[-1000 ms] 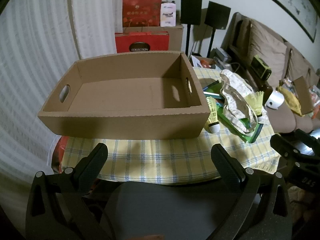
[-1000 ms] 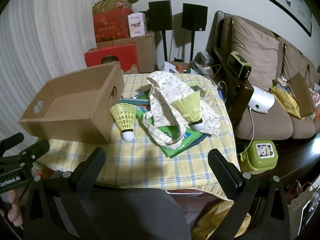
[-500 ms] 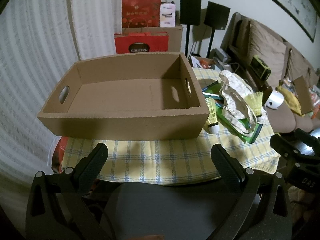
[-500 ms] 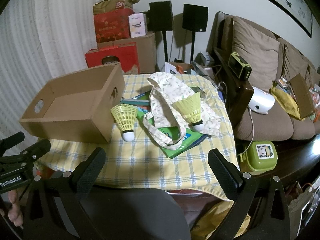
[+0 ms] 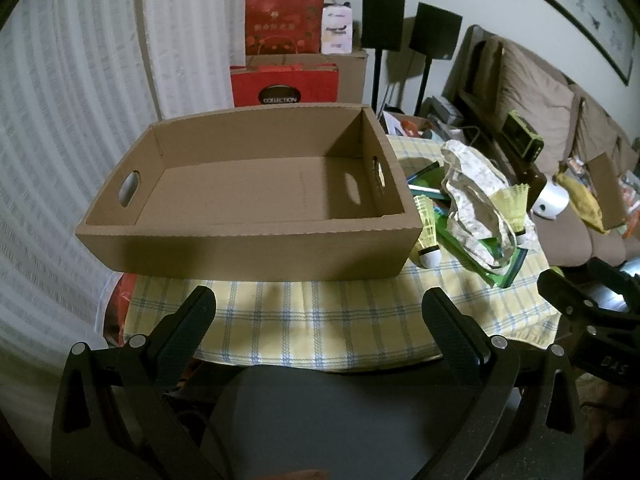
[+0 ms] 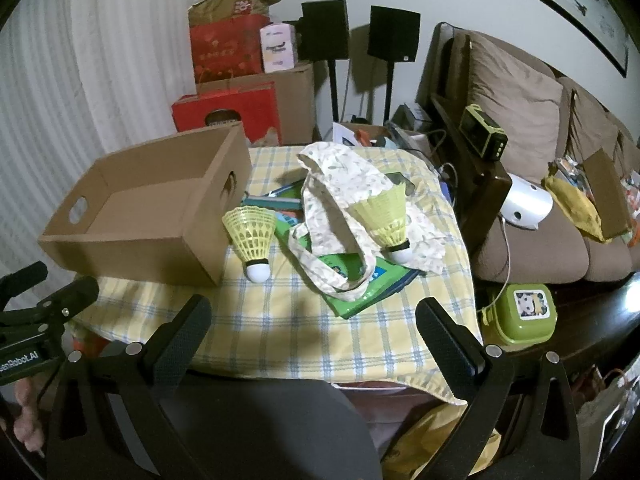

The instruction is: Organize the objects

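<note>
An empty brown cardboard box [image 5: 248, 200] with handle holes stands on the yellow checked tablecloth [image 5: 320, 320]; it also shows at left in the right wrist view [image 6: 132, 220]. Two yellow shuttlecocks stand cork down: one beside the box [image 6: 252, 236], one on a floral cloth bag [image 6: 386, 216]. The cloth bag [image 6: 340, 188] lies over green books [image 6: 360, 284]. My left gripper [image 5: 320, 300] is open and empty, in front of the box. My right gripper [image 6: 312, 312] is open and empty, in front of the shuttlecocks.
A brown sofa [image 6: 520, 120] stands to the right with clutter on it. A green lunch box [image 6: 520, 312] sits beside the table. Red gift bags [image 5: 284, 84], a carton and two black speakers [image 6: 324, 32] stand behind. White curtains hang at left.
Both views have shifted only slightly; the right wrist view has edged a little nearer the table. Nothing on the table has moved.
</note>
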